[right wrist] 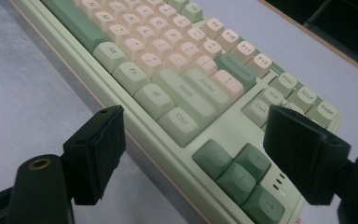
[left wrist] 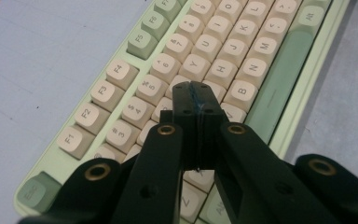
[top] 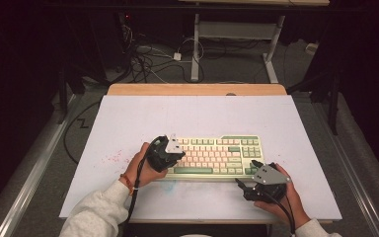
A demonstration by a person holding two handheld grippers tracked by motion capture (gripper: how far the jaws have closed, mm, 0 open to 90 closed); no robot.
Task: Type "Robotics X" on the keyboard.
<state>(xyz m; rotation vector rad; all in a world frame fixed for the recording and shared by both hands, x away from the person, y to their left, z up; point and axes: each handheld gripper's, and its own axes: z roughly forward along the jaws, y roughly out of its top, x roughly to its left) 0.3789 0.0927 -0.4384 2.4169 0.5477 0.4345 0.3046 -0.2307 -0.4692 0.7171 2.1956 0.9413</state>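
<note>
A pale green keyboard (top: pixel 212 157) with cream and green keys lies on the white table sheet (top: pixel 192 118). My left gripper (top: pixel 172 152) hovers over the keyboard's left end. In the left gripper view its jaws are pressed together, shut on nothing, with the tips (left wrist: pixel 196 100) over the letter keys (left wrist: pixel 214 65) near the B key. My right gripper (top: pixel 249 174) rests at the keyboard's near right corner, jaws wide open. In the right gripper view the arrow keys (right wrist: pixel 235 175) lie between its two pads (right wrist: pixel 100 149).
The sheet covers a wooden table whose far edge (top: pixel 197 89) shows. Faint pink specks (top: pixel 113 158) mark the sheet left of the keyboard. Beyond the table are cables (top: pixel 148 59) and a white desk frame (top: pixel 237 44) on the floor.
</note>
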